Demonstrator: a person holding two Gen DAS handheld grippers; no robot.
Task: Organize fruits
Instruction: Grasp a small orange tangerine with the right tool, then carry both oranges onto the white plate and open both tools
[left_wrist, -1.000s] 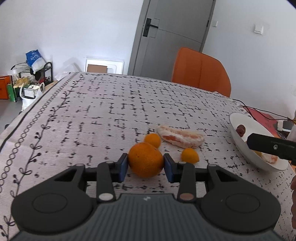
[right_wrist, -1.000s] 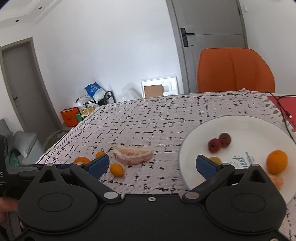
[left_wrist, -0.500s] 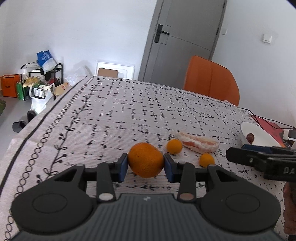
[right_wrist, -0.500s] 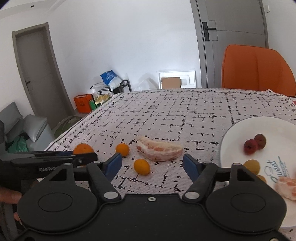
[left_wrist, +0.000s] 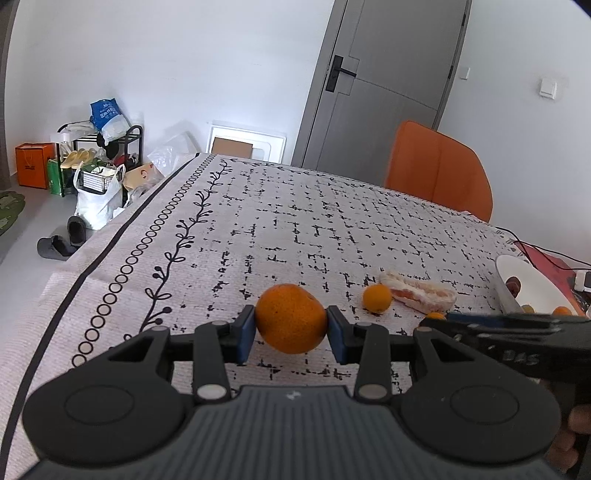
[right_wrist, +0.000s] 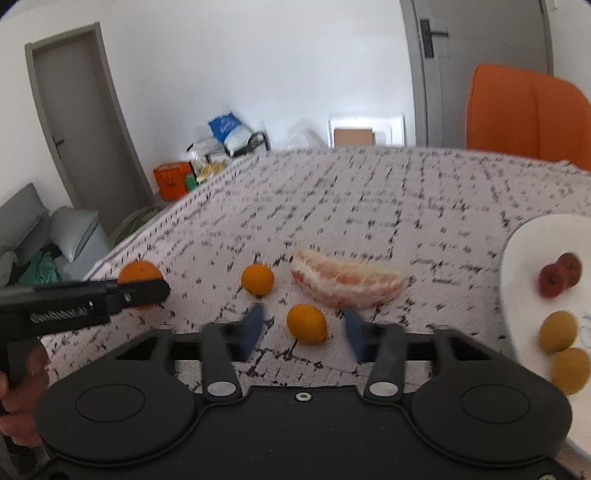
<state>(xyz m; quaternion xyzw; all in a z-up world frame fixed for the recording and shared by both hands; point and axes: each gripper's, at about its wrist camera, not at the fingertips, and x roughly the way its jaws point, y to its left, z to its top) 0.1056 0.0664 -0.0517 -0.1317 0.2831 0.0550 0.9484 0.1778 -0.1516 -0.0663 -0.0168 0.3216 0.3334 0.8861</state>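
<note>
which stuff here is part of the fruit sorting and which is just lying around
Part of the job: large orange clamped in left gripper; two small oranges; peeled segment; plate; right gripper, open.

Lying around: orange chair; shoe rack; slippers.

Left gripper (left_wrist: 291, 334) at lower centre of frame; both blue pads (left_wrist: 246, 333) pressed against the sides of a large orange (left_wrist: 290, 318), held just above the patterned tablecloth (left_wrist: 288, 221); right of it, a small orange fruit (left_wrist: 376, 298) on the cloth, just beside a peeled pomelo segment (left_wrist: 419, 292); another small orange fruit (left_wrist: 436, 316) partly hidden behind the right gripper (left_wrist: 517, 332), which enters from the right edge, blurred, jaw state unreadable; white plate (left_wrist: 532, 284) at right edge holding a dark red fruit and small orange ones; orange chair (left_wrist: 439, 170) upper right; grey door (left_wrist: 384, 85) top centre; shoe rack (left_wrist: 99, 147) with bags at left.
</note>
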